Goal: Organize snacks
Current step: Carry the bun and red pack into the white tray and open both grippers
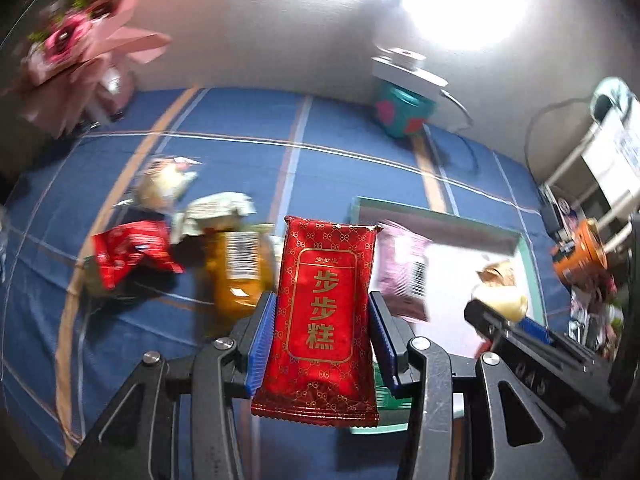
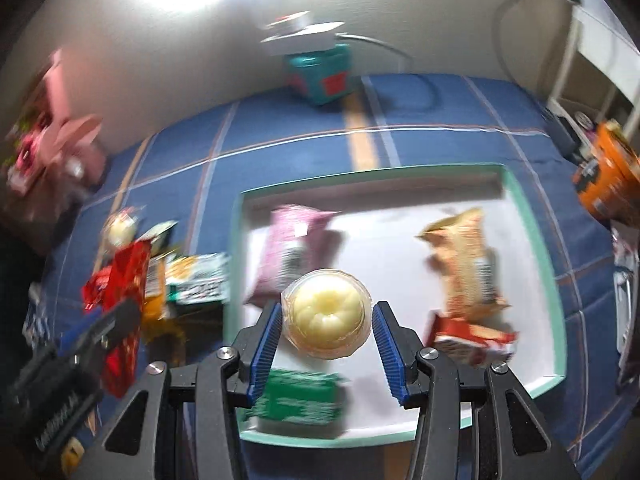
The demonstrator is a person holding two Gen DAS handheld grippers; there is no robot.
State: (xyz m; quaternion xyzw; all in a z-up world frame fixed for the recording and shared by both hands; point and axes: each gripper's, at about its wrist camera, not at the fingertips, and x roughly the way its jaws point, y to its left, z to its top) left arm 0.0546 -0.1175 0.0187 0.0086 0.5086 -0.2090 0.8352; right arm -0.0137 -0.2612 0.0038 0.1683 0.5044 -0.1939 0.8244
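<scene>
Red cake packet (image 1: 324,316) upright, pinched in left claw (image 1: 322,334), tray (image 2: 536,276) off to its right; right claw (image 2: 326,340), nearer, above tray, jaws bracketing jelly cup (image 2: 326,314), grip uncertain.

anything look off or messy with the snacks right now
Nothing is spilled or torn. The oddity: several packets, including a crumpled red wrapper and an orange-yellow packet, lie jumbled on the blue plaid cloth outside the teal-rimmed tray.
</scene>
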